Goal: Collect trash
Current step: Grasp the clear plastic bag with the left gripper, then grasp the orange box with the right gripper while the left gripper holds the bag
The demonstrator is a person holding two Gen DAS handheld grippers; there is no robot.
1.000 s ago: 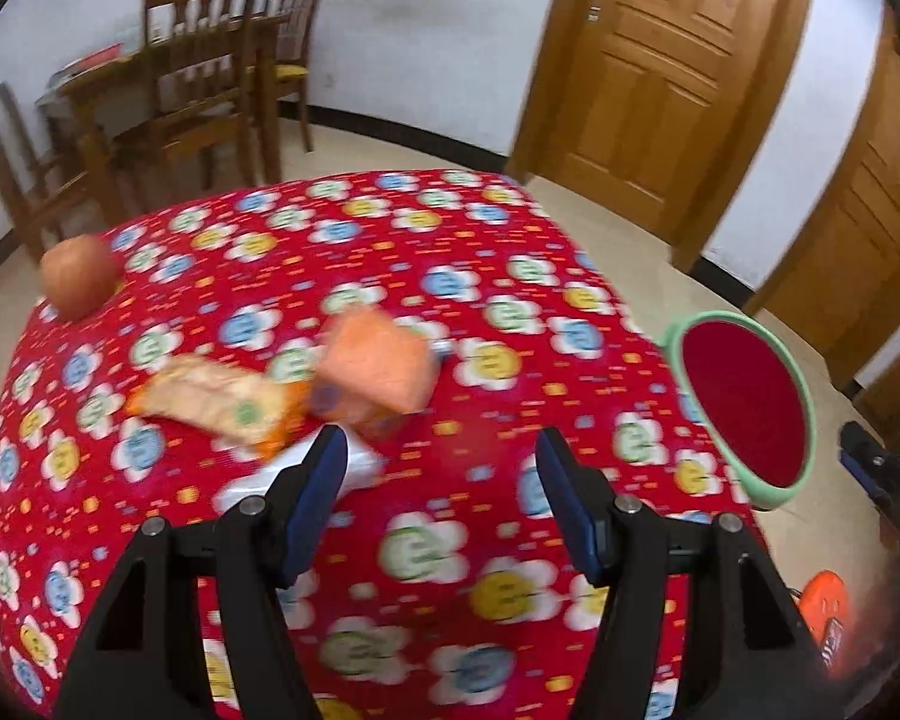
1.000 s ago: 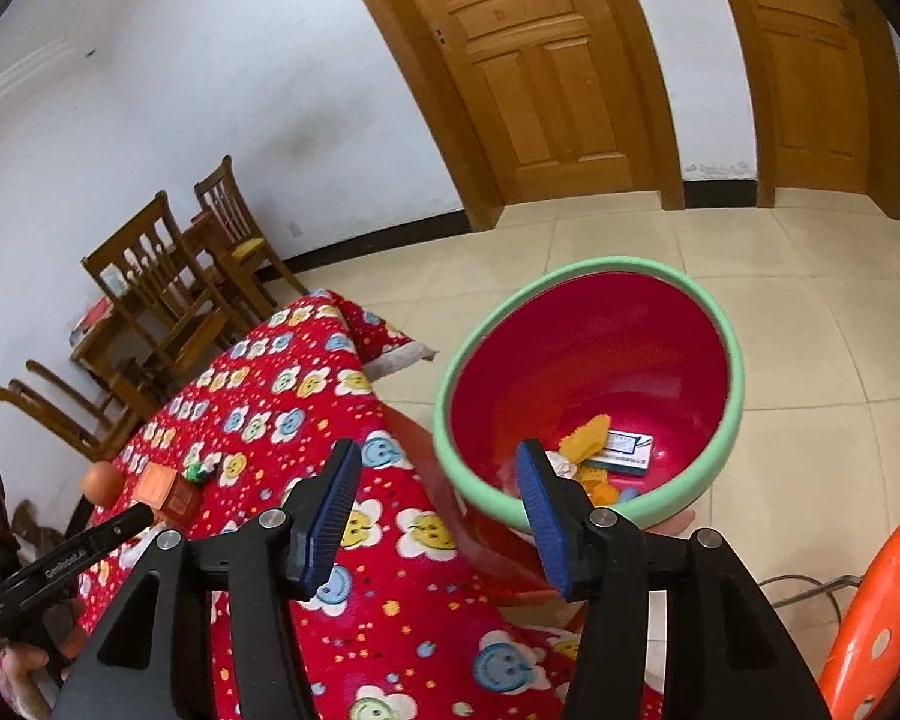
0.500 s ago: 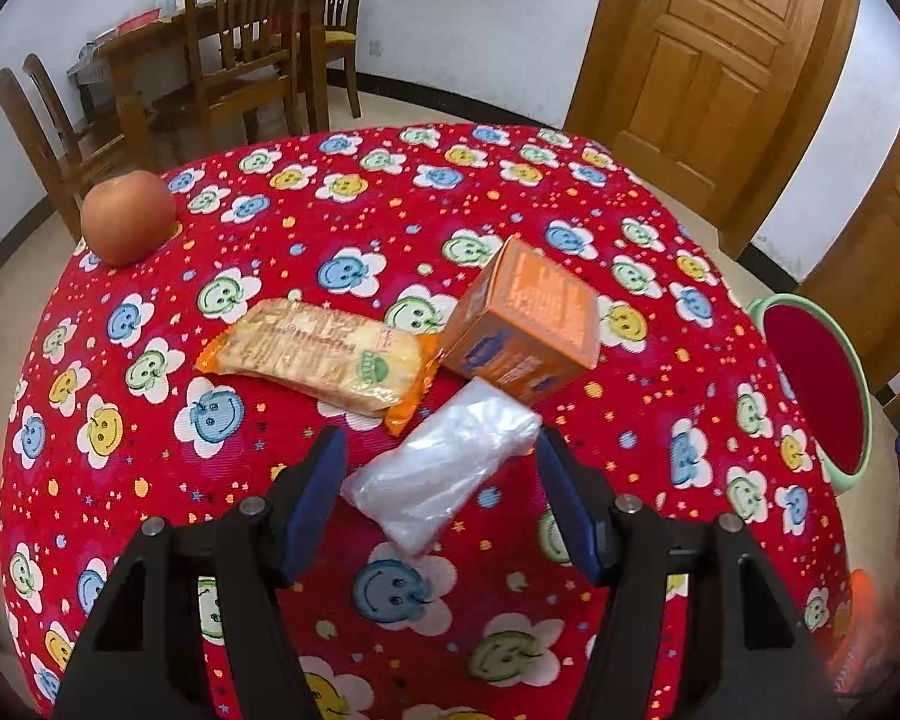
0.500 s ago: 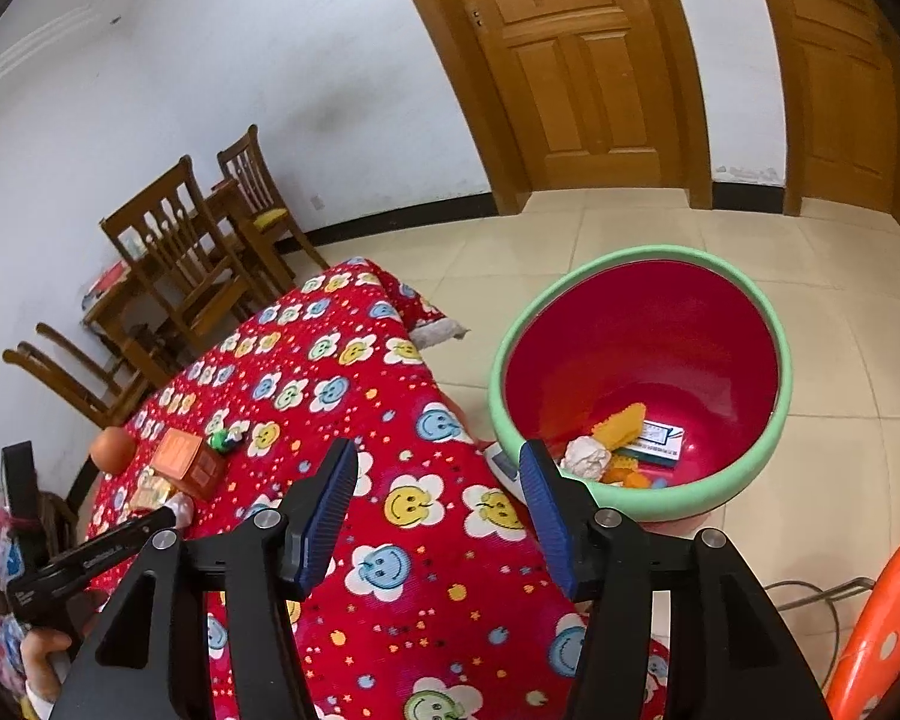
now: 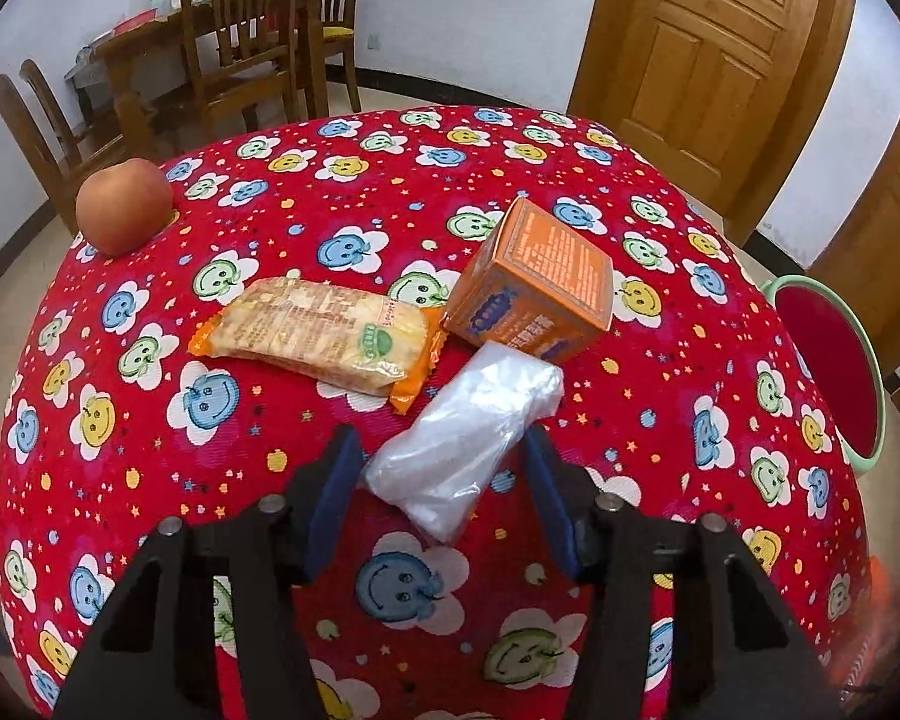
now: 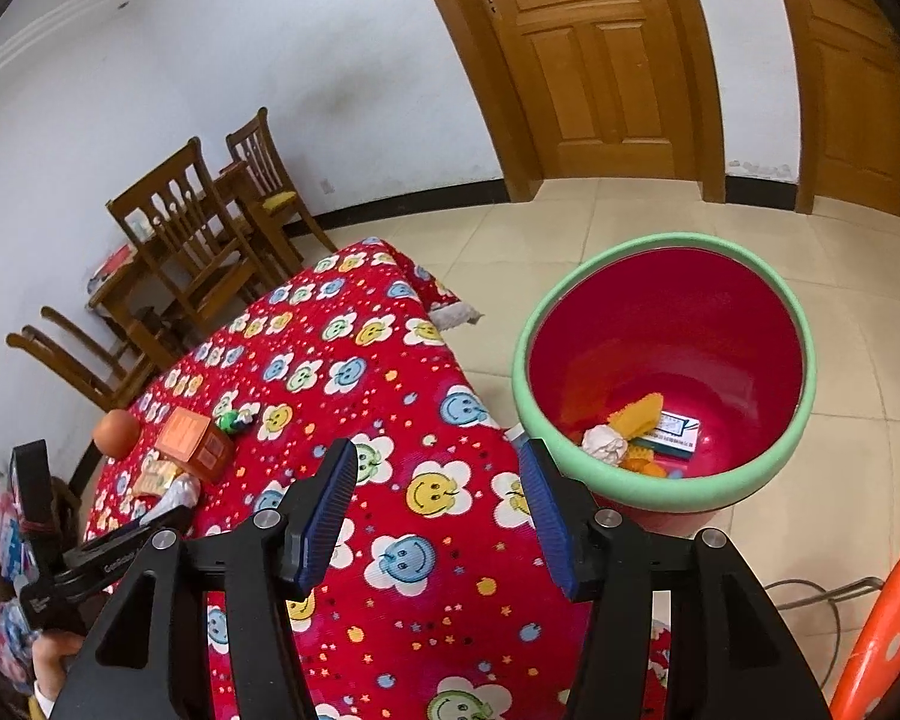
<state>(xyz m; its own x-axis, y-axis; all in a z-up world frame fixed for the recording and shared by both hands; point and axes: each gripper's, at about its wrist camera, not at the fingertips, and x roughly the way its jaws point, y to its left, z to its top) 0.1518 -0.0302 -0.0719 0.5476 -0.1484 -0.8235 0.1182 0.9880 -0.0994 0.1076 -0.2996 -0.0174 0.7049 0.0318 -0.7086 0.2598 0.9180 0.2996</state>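
now, near to far, with the likely reason for each placing.
left gripper (image 5: 441, 468): its jaws straddle the clear bag (image 5: 465, 426) and have just been closing on it; slight gaps show at both pads, so it is not clamped yet. it tilts down at the table, a pose that suits pinching the bag across its narrow width.
clear bag: lies flat on the red cloth (image 5: 390, 192), its far end touching the box (image 5: 534, 288), its left edge just beside the wrapper (image 5: 318, 333). probably chosen first because it is nearest.
wrapper: flat, one orange end against the box; judged to be trash still waiting.
box: tilted on an edge, leaning toward the bag.
apple (image 5: 123, 213): well apart at the far left edge; likely not trash.
right gripper (image 6: 435, 495): jaws apart, nothing between them, hanging over the table corner near the bin (image 6: 666, 243), seemingly idle.
bin: on the floor just beside the table, within easy reach for dropping; some scraps already lie at its bottom.
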